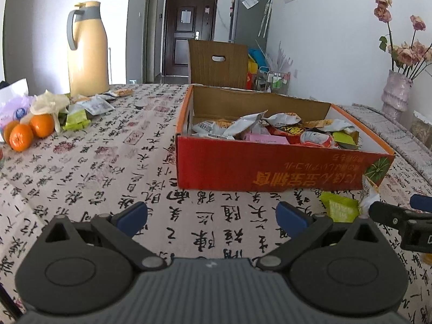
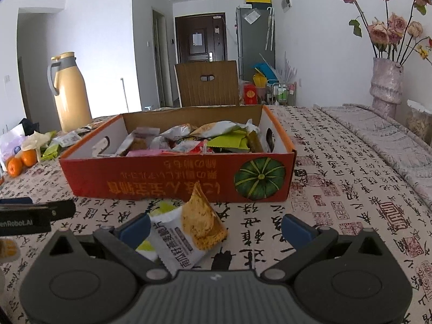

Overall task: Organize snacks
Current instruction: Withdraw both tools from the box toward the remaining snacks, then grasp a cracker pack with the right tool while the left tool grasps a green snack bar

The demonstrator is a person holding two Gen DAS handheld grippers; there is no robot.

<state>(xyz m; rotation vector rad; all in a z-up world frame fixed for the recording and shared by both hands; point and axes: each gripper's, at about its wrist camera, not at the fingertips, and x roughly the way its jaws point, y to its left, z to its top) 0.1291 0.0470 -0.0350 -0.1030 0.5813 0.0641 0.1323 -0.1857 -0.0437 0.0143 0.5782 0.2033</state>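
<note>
A red cardboard box (image 1: 270,172) holding several snack packets stands on the table; it also shows in the right wrist view (image 2: 167,181). My left gripper (image 1: 212,217) is open and empty, low over the cloth in front of the box. My right gripper (image 2: 216,229) is open, with a white snack packet (image 2: 189,232) lying between its fingers, close to the left finger (image 2: 135,228). A green packet (image 2: 147,245) lies under it. The same green packet (image 1: 341,209) and white packet (image 1: 368,193) show at the box's near right corner in the left wrist view.
At the left sit oranges (image 1: 28,132), loose snack packets (image 1: 89,110) and a yellow thermos jug (image 1: 87,51). A chair (image 2: 208,83) stands behind the table. A vase of flowers (image 2: 386,83) stands at the right. A calligraphy-print cloth (image 1: 108,167) covers the table.
</note>
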